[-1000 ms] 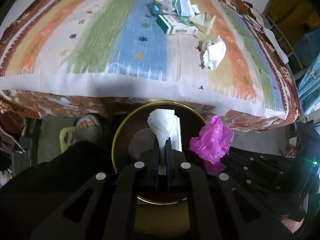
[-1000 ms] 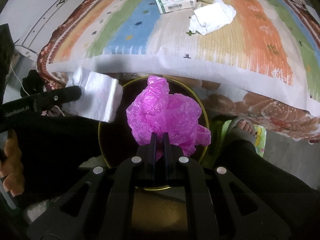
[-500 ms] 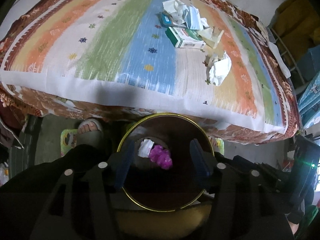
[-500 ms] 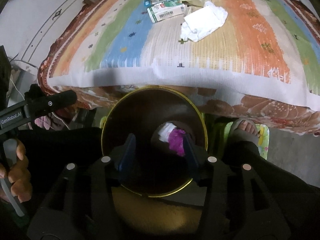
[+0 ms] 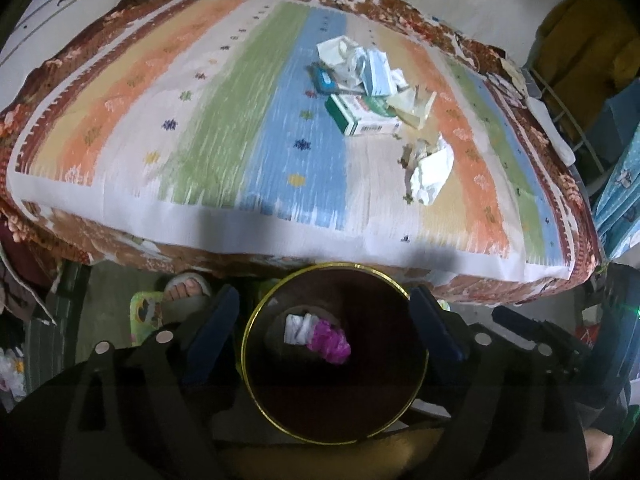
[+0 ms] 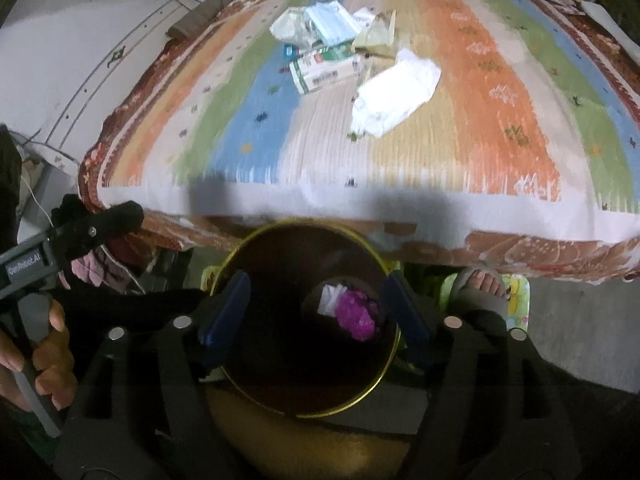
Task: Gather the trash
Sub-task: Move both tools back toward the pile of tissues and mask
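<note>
Striped cloth (image 5: 248, 128) in orange, green, blue and cream covers the bed (image 6: 520, 248) across the upper part of both views, its brown floral edge hanging over the near side.

On the cloth, from left to right in the left wrist view: a pale crumpled wrapper (image 5: 334, 50), a blue face mask (image 5: 378, 72), a green and white carton (image 5: 362, 118) lying flat, a cream paper scrap (image 5: 412, 106) touching the carton's far end, and a crumpled white tissue (image 5: 432, 172) set apart nearer the bed edge. All of these lie well beyond either gripper.

Below the bed edge stands a dark round bin with a gold rim (image 5: 256, 320). Inside, at the bottom, lie a white tissue wad (image 5: 298, 328) and a magenta plastic bag (image 5: 330, 340), touching each other, the wad on the left.

Left gripper (image 5: 326, 338): spread wide and empty, blue-padded fingers (image 5: 214, 334) straddling the bin mouth from above.

Right gripper (image 6: 316, 314): likewise wide apart, holding nothing, positioned over the bin with the discarded items directly beneath its gap.

A sandalled foot (image 6: 484, 284) rests on the floor right of the bin.
</note>
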A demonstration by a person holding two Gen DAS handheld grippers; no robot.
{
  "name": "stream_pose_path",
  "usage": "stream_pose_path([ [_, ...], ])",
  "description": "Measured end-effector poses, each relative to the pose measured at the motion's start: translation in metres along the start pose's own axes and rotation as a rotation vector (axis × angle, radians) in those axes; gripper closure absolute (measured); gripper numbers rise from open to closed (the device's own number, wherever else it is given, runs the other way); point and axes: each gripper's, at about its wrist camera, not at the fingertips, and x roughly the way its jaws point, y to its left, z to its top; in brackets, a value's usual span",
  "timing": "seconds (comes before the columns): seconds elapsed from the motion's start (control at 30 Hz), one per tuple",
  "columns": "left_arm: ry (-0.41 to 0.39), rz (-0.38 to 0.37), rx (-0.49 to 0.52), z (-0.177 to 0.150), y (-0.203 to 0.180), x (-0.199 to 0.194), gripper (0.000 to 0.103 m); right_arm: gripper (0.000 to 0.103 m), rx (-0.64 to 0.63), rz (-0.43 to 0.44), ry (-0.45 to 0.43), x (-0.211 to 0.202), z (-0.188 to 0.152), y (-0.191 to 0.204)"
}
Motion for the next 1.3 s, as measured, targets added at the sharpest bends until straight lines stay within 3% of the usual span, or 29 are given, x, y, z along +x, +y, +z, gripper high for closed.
stream_pose_path([
  [0.23, -0.066, -0.021, -0.002, 0.03, 0.002, -0.01, 0.006, 0.023, -0.016, 0.001, -0.046, -0.013, 0.024, -0.001],
  [0.47, -0.085, -0.002, -0.013, 0.059, 0.004, -0.004, 0.006, 0.01, -0.044, -0.005, -0.112, -0.028, 0.055, 0.0],
  [0.73, -0.147, 0.031, 0.047, 0.093, -0.01, 0.001, 0.006, 0.009, -0.124, -0.021, -0.209, -0.036, 0.097, 0.008],
  [0.97, -0.185, 0.016, 0.014, 0.132, -0.002, 0.016, 0.006, 0.009, -0.181, -0.033, -0.254, -0.028, 0.128, 0.016],
  [1.3, -0.143, -0.039, -0.037, 0.169, 0.013, 0.056, 0.006, 0.009, -0.235, -0.05, -0.289, -0.003, 0.161, 0.02],
])
